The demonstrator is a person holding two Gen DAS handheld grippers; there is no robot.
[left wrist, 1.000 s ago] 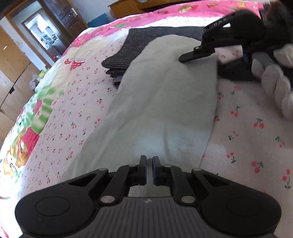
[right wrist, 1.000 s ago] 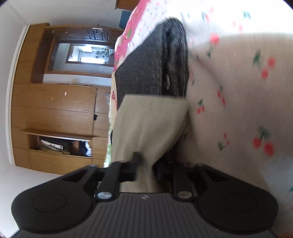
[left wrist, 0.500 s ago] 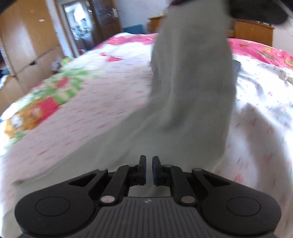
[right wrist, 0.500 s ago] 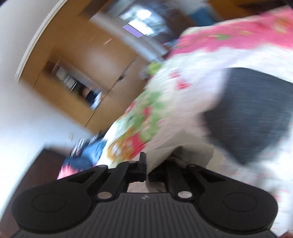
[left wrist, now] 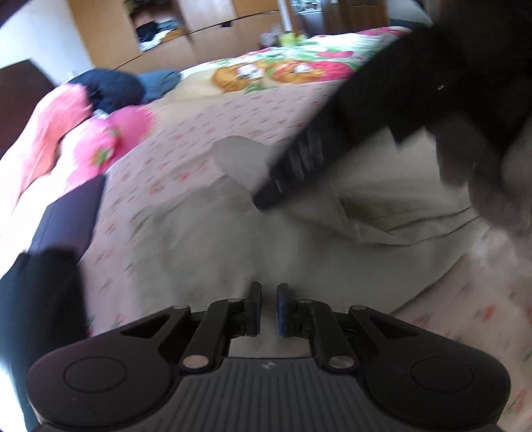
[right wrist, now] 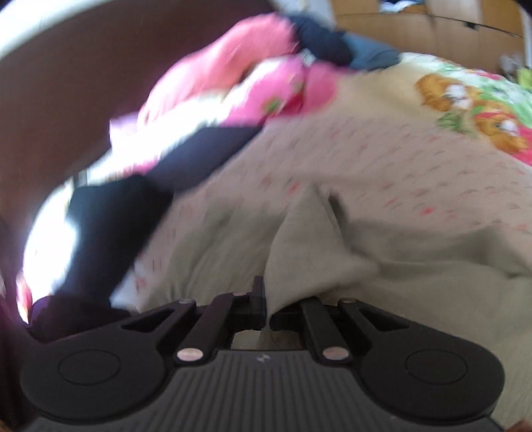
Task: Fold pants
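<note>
The beige pants point(left wrist: 259, 239) lie rumpled on the cherry-print bed sheet point(left wrist: 206, 126). My left gripper point(left wrist: 268, 307) has its jaws nearly together with pants cloth in the narrow gap. My right gripper point(right wrist: 266, 310) is shut on a raised fold of the pants point(right wrist: 299, 246). In the left wrist view the right gripper point(left wrist: 299, 159) crosses above the pants from the upper right, with a gloved hand point(left wrist: 492, 186) behind it. Both views are motion-blurred.
Dark folded garments lie at the left point(left wrist: 66, 212) and also show in the right wrist view point(right wrist: 126, 212). A pink pillow point(left wrist: 99, 139) and a navy bundle point(left wrist: 113, 86) sit at the head of the bed. Wooden wardrobes point(left wrist: 186, 20) stand beyond.
Both grippers swung round with the pants: the pants went from flat, to lifted and hanging, to rumpled on the sheet. The views now face the pillow end and wardrobes.
</note>
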